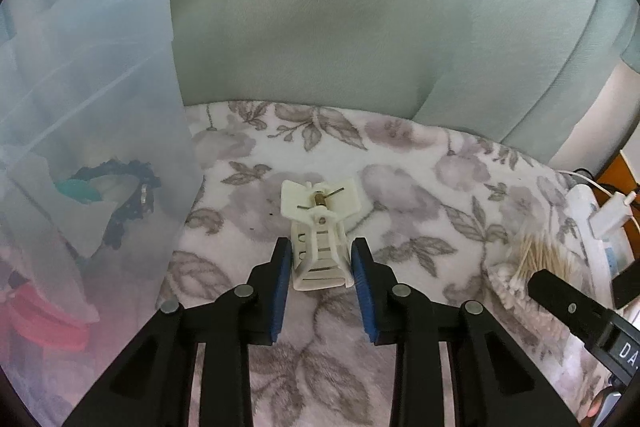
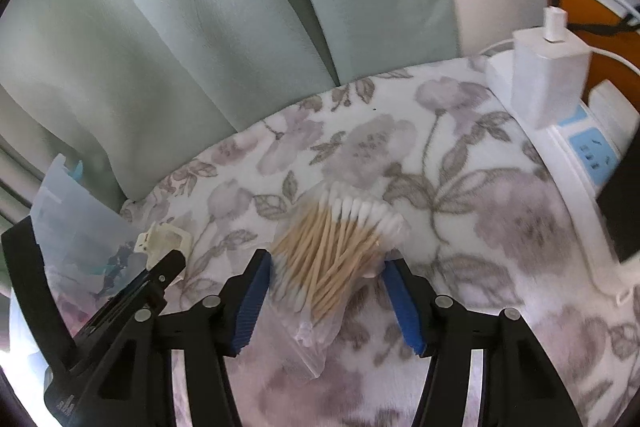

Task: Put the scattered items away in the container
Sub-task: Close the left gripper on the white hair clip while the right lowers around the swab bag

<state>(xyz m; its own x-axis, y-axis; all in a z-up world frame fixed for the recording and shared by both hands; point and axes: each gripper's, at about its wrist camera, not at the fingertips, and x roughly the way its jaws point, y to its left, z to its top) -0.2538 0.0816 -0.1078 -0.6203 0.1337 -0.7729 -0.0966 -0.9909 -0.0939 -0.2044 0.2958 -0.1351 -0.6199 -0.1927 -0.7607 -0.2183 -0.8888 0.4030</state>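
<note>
My left gripper [image 1: 320,259] is spread around the cream plastic hair claw clip [image 1: 318,239] on the floral fleece blanket [image 1: 420,195]; contact is unclear. My right gripper [image 2: 326,277] straddles, fingers apart, the clear bag of wooden cotton swabs [image 2: 340,243]. The translucent plastic container [image 1: 84,107] stands left, its contents blurred.

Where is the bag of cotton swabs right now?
In the right wrist view, the bag of cotton swabs lies on the floral blanket between the open right claw fingers.
</note>
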